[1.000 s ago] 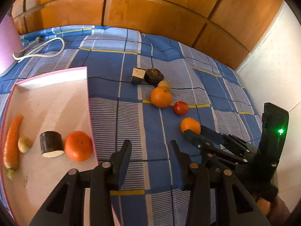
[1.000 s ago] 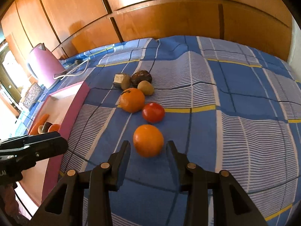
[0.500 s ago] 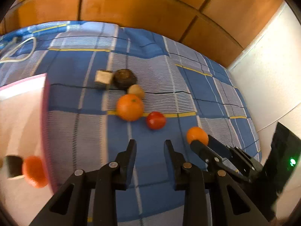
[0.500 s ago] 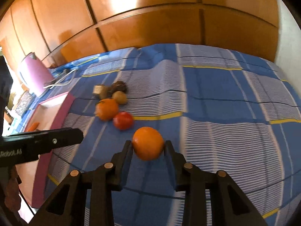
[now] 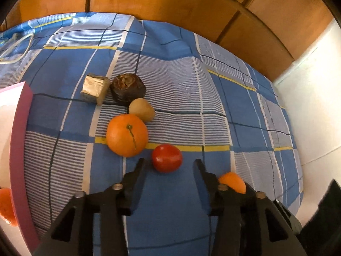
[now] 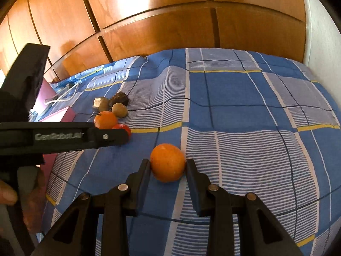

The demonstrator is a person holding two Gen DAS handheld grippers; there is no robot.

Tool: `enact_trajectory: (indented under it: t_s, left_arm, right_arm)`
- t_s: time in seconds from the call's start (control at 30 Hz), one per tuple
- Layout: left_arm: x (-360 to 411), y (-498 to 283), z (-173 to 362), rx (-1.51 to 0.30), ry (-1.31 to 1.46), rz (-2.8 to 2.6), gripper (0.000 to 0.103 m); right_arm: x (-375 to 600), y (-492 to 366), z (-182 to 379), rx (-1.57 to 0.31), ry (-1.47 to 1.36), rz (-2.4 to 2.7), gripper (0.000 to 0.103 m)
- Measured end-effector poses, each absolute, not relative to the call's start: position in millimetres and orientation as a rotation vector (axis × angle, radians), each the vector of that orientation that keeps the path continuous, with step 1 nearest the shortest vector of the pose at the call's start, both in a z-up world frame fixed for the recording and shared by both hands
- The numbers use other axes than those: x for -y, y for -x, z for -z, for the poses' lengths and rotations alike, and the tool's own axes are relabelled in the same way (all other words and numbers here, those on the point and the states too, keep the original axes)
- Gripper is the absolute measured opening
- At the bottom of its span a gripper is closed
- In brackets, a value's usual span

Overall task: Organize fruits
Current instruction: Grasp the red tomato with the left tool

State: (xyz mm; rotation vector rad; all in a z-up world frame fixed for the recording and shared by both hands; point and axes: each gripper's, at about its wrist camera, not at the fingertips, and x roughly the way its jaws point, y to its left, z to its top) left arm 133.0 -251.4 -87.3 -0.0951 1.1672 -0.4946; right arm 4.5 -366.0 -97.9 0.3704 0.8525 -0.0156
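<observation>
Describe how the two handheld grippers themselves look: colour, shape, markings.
Both are matte black. The left gripper and right gripper each have two flat, tapered fingers on angled linkage arms joined by round silver pivot pins. Seen side-on from the right wrist camera, the left gripper's body carries raised grey lettering, roughly "GenRobot.AI". A bare hand grips its handle; no sleeve or cable shows.

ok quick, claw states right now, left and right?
Left claw: open, empty, red tomato just ahead between its tips.
Right claw: closed on the orange.
</observation>
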Motion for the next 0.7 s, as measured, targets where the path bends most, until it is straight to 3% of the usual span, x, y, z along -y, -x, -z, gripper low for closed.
enact_trajectory:
  t_s: [0.17,0.23,0.7]
  left_arm:
    - [258.0,-137.2,89.8,-1.149,0.067,0.483,0.045]
    - [261.8,-138.7,91.5,-1.135,0.035,0.477,0.031]
    - [236.5,-96.6,69.6,-1.064,-0.058,0.524,0.030]
  right_arm:
    - [365.8,-4.0,99.4,-0.842,-0.365,0.014,0.035]
    - [365.9,-4.9,100.2,-0.839,-0.364,0.016,0.035]
    - [358.1,-9.5,100.8,-0.879,-0.306,0.017,0.035]
